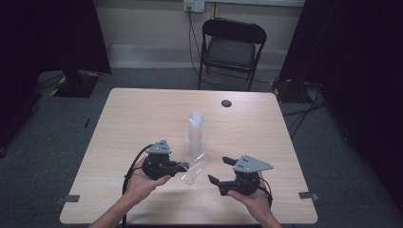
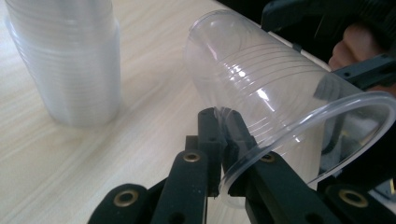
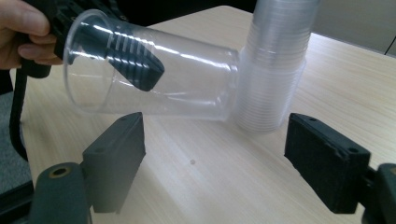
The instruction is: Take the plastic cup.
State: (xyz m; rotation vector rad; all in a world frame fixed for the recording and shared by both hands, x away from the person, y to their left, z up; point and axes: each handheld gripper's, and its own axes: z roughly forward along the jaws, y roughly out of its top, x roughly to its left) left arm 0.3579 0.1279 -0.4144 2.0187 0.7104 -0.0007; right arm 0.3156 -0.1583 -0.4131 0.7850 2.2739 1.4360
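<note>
- The left gripper [image 1: 183,166] has its jaws pinched tight on the rim of a clear cup [image 1: 195,167], one jaw inside the mouth and one outside. A wall grip like this suits thin plastic, which would likely buckle if squeezed across its width.
- The cup [image 2: 275,93] is held on its side above the table [image 1: 142,118], mouth toward the left hand [image 1: 142,180], base pointing at the stack [image 1: 195,135]. In the right gripper view its base [image 3: 224,84] lies right against the stack's lower part [image 3: 271,79], though I cannot tell whether they touch. Held tipped like this, it looks freshly separated or about to be set down apart.
- The right gripper [image 1: 220,170] stands well open with nothing between the jaws, just beside the cup and aimed toward it. In its own view the two pads [image 3: 116,158] frame bare table below the cup. It seems placed to take or steady the cup body.
- The stack sits upright near the table's middle, within easy reach of both hands, likely so cups can be drawn off one at a time.
- Farther off, a dark round spot [image 1: 226,103] lies near the far edge, and a folding chair [image 1: 230,47] stands beyond.
</note>
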